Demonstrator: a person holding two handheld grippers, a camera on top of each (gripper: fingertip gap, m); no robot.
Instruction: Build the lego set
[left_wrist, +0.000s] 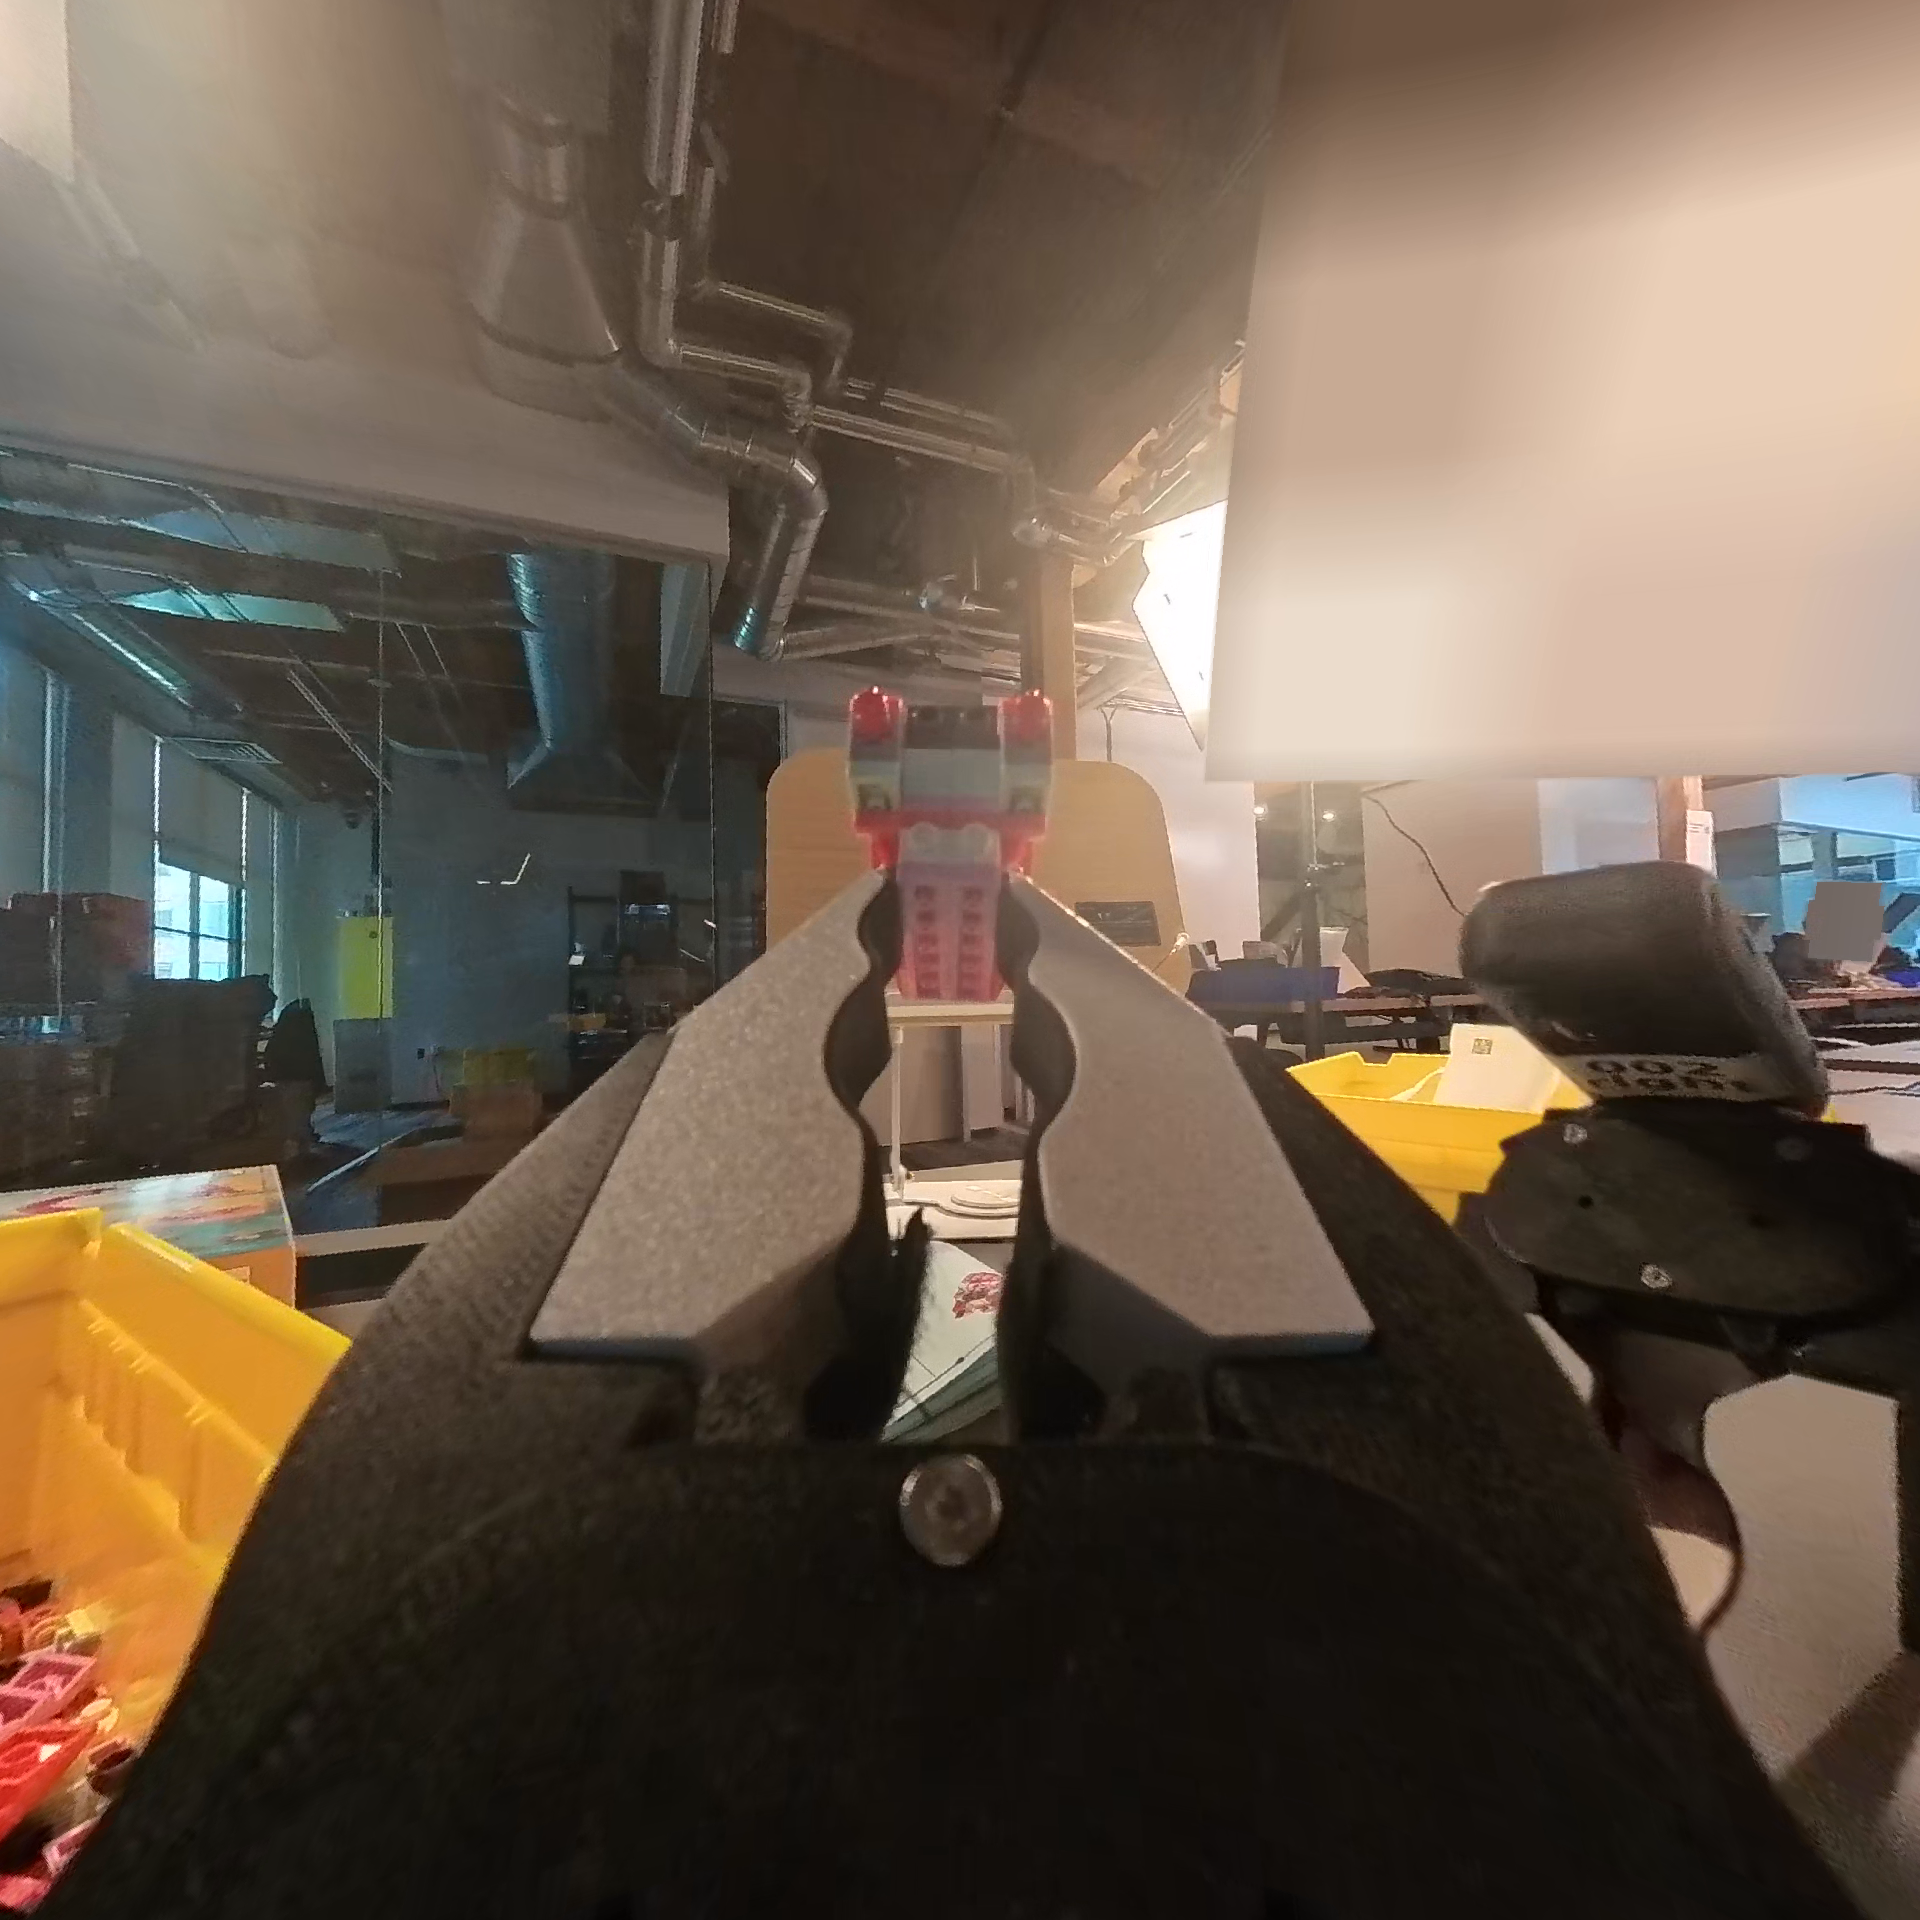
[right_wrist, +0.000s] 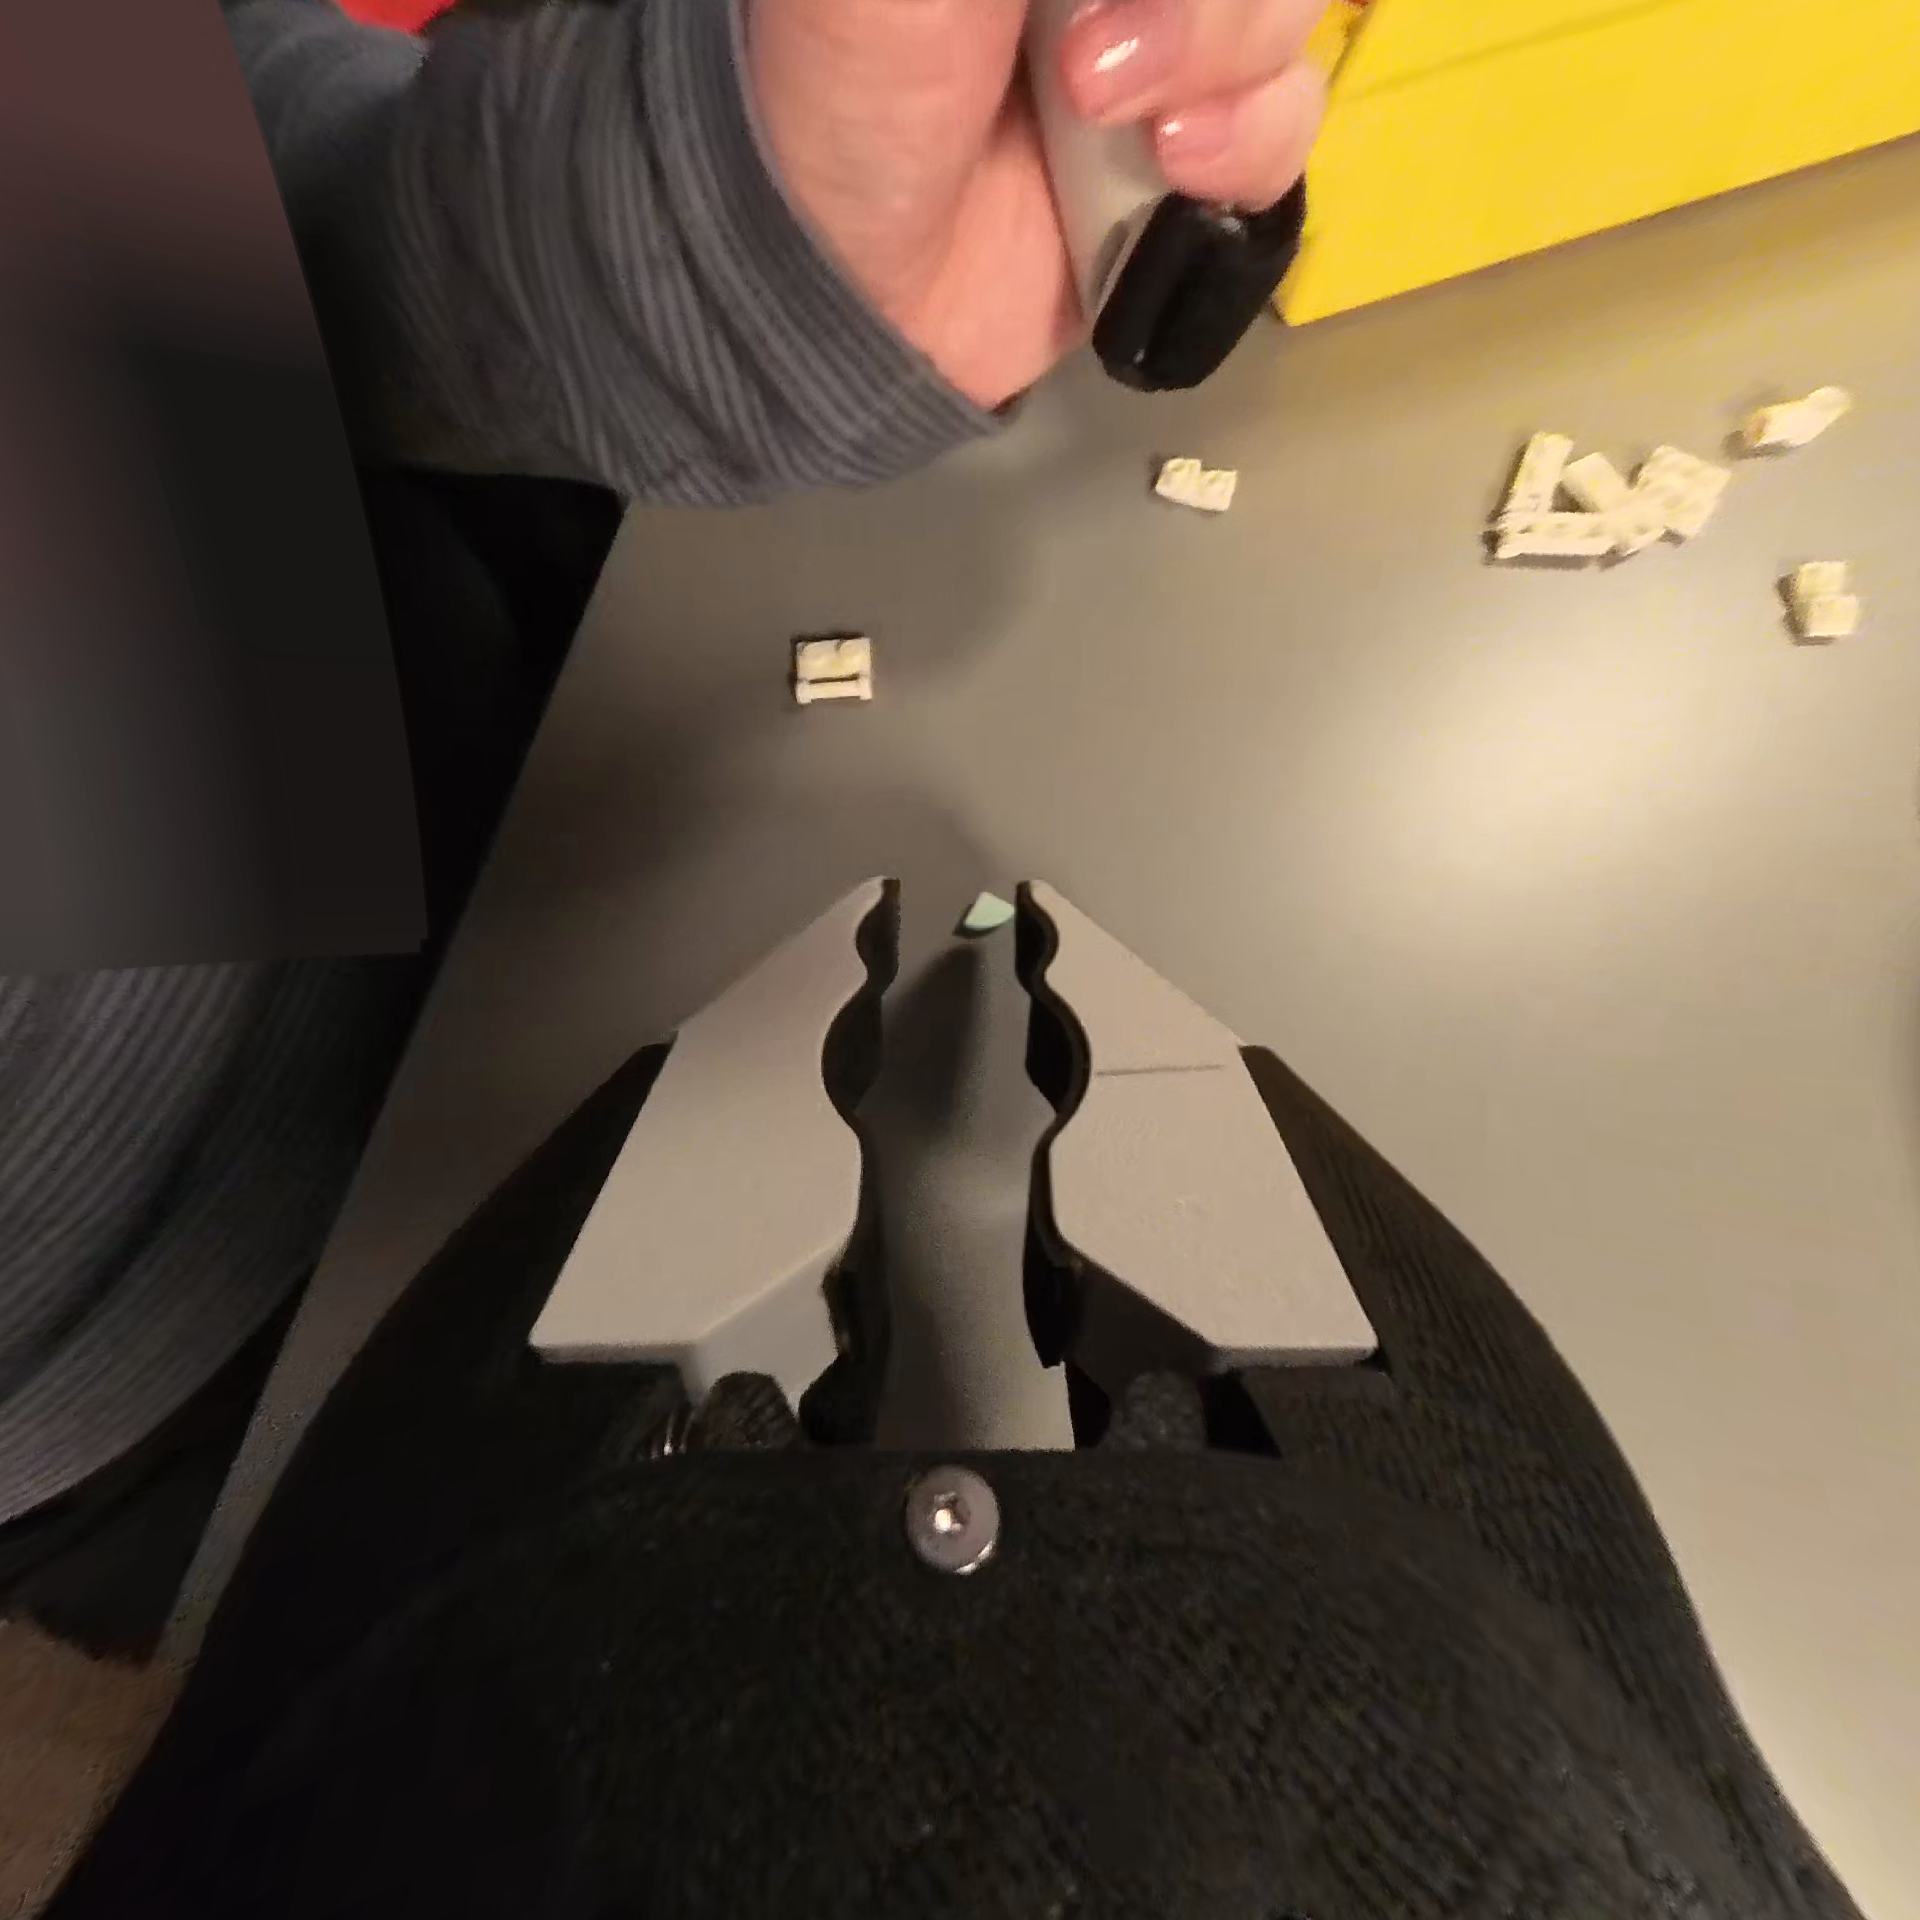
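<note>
Left claw: the left gripper (left_wrist: 948, 904) is seen raised above the table, its jaws drawn narrow and clenched on a brick assembly (left_wrist: 950, 831); both dark pads are seen pressed against the sides of the pink lower part.
Held thing: the brick assembly is carried upright at the fingertips, pink and lilac below, pale blue and black in the middle, with two clear red pieces at the top corners.
Left surroundings: a yellow bin (left_wrist: 156, 1382) with red and pink pieces in it is seen near left; a second yellow bin (left_wrist: 1413, 1101) lies to the right, partly covered by the other gripper's black body (left_wrist: 1662, 1195); a tan board (left_wrist: 1112, 862) stands farther off behind the assembly.
Right claw: the right gripper (right_wrist: 958, 904) is pointed down at the grey table (right_wrist: 1351, 883), its jaws parted a little and released, nothing being pressed between the pads.
Nearest thing: a small pale green piece (right_wrist: 985, 914) is seen on the table between the fingertips, close to the right pad; whether it is touched cannot be told.
Farther on the table: a single cream brick (right_wrist: 831, 671) lies beyond the tips, and a scatter of cream bricks (right_wrist: 1600, 509) lies far right.
Far edge: a hand (right_wrist: 987, 177) in a grey ribbed sleeve is seen gripping a handle, beside a yellow bin wall (right_wrist: 1610, 135).
</note>
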